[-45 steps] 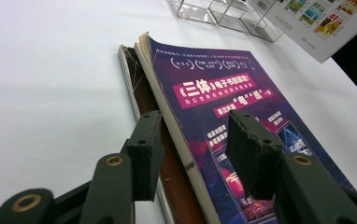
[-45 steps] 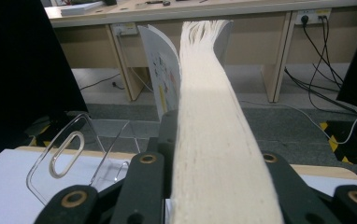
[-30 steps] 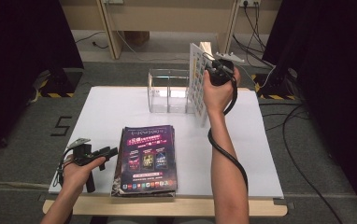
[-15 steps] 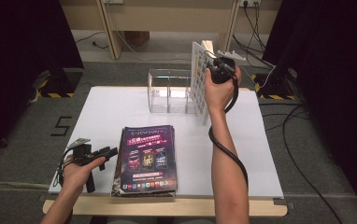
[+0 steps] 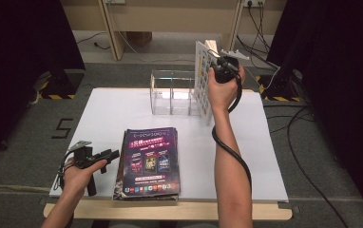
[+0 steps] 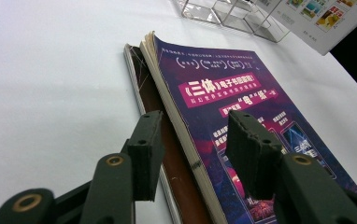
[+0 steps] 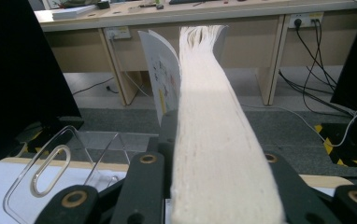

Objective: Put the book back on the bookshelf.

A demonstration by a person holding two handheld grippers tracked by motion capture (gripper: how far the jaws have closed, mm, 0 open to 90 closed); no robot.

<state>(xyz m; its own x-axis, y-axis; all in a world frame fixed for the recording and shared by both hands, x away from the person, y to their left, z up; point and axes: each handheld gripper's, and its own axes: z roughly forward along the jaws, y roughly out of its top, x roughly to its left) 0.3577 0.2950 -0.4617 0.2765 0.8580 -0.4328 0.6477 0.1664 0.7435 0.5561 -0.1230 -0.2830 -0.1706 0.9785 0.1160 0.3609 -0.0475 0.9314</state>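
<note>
Barely any change: right gripper point(image 5: 217, 66) still clamps book point(image 5: 201, 80) upright by far rack point(image 5: 171, 92), not in yet; left gripper point(image 6: 193, 154) open, empty.

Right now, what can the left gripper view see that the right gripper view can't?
Left gripper view: the stack of magazines with a purple cover, lying flat on the white table, with the open left tool reaching over its spine edge. Right gripper view: the thick page edge of the book clamped in the right tool, plus desks and wall sockets behind. Both: the clear acrylic organizer and that book's colourful cover.
</note>
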